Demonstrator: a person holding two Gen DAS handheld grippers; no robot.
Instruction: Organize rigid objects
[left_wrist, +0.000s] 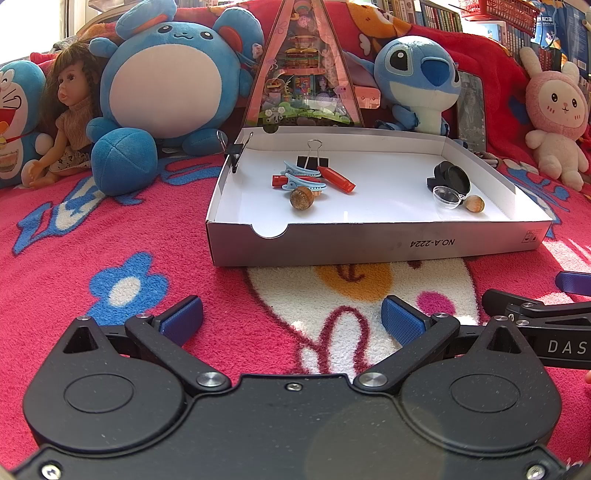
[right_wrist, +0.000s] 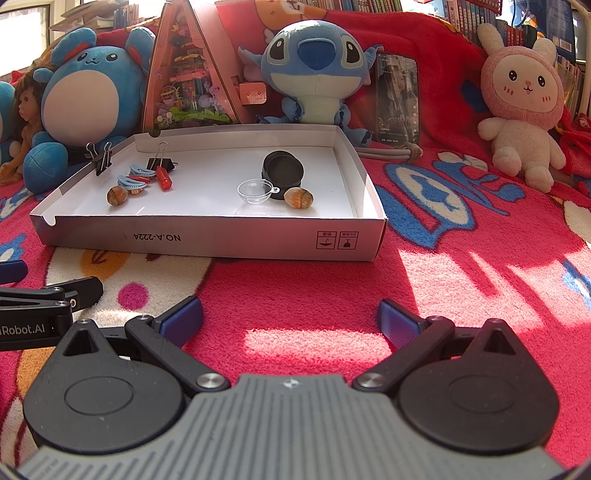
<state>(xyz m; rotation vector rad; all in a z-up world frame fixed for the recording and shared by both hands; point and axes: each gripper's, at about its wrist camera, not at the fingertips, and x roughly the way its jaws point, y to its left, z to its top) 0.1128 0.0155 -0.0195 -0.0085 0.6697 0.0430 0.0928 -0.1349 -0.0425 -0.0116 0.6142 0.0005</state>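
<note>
Both our claws, left gripper (left_wrist: 291, 319) & right gripper (right_wrist: 290, 319), gape wide, empty, short of the box (right_wrist: 221, 242); approx. plan: approach the acorn (right_wrist: 298, 197) low, clearing the clear dome (right_wrist: 255, 191).

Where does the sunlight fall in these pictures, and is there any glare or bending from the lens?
Right wrist view: hard sun patches and striped shadows on the red blanket. Left wrist view: a faint round flare over the left gripper body, and the box front wall looks curved by the fisheye. Both views are sharp.
</note>
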